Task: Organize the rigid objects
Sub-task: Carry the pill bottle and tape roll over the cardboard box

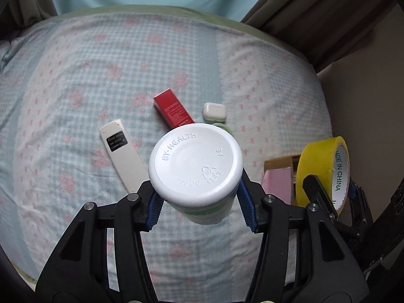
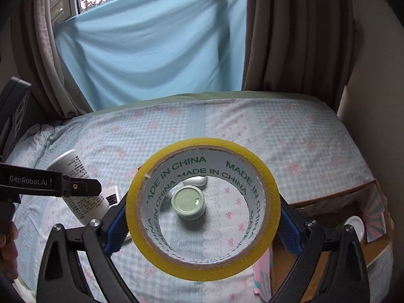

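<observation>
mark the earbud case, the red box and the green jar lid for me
earbud case [image 1: 213, 110]: left wrist view, top face of the white case.
red box [image 1: 174, 112]: left wrist view, long printed side facing up.
green jar lid [image 2: 187, 200]: right wrist view, flat top of the lid, seen through the tape roll's hole.

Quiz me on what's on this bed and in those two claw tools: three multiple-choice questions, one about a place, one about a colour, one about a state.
1. Where does the small green jar show in the right wrist view?
A. through the tape's hole
B. in the cardboard box
C. on the remote

2. What colour is the tape roll?
A. red
B. yellow
C. white

3. What is the left gripper doing?
A. standing open and bare
B. gripping the red box
C. gripping a white bottle

Answers: 1 A, the jar sits on the bed framed by the ring. 2 B, its outer band is yellow. 3 C, the blue fingers press the bottle's sides.
</observation>
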Demonstrator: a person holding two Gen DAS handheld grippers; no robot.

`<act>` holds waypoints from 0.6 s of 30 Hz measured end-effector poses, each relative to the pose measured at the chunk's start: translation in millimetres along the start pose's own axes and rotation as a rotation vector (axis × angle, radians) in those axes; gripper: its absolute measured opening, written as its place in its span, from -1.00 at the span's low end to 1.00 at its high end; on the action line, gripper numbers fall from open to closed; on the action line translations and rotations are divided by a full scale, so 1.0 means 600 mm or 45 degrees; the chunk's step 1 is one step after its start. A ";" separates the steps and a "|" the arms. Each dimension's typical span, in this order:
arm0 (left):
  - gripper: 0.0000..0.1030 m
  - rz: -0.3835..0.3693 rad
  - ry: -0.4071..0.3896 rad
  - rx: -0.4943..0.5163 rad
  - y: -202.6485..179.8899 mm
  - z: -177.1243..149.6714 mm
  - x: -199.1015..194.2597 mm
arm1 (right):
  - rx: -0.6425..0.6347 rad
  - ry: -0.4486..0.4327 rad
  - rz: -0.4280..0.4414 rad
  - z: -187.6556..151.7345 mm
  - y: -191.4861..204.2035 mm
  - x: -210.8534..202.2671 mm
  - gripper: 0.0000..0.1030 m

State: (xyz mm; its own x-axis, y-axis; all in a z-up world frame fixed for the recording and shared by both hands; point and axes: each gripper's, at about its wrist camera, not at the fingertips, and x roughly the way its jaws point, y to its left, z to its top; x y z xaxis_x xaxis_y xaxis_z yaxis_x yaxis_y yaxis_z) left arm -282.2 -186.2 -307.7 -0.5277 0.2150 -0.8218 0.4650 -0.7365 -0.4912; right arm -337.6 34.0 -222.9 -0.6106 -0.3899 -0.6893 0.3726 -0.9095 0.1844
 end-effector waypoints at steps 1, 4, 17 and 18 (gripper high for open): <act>-0.07 -0.010 -0.009 0.021 -0.014 -0.002 -0.017 | 0.028 -0.009 -0.008 0.006 -0.010 -0.026 0.87; -0.07 -0.023 -0.035 0.089 -0.060 -0.015 -0.063 | 0.091 -0.056 -0.073 0.019 -0.045 -0.097 0.87; -0.07 -0.063 -0.035 0.119 -0.307 -0.105 -0.077 | 0.189 0.016 -0.178 0.018 -0.307 -0.248 0.87; -0.07 -0.060 -0.028 0.111 -0.327 -0.110 -0.066 | 0.186 0.036 -0.180 0.015 -0.330 -0.246 0.87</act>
State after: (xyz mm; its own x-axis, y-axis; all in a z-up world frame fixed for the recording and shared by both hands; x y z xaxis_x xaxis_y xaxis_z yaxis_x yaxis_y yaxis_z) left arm -305.5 -7.7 -197.9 -0.5636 0.2371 -0.7913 0.3764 -0.7790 -0.5015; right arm -327.4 270.1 -150.9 -0.6287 -0.2547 -0.7348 0.1783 -0.9669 0.1826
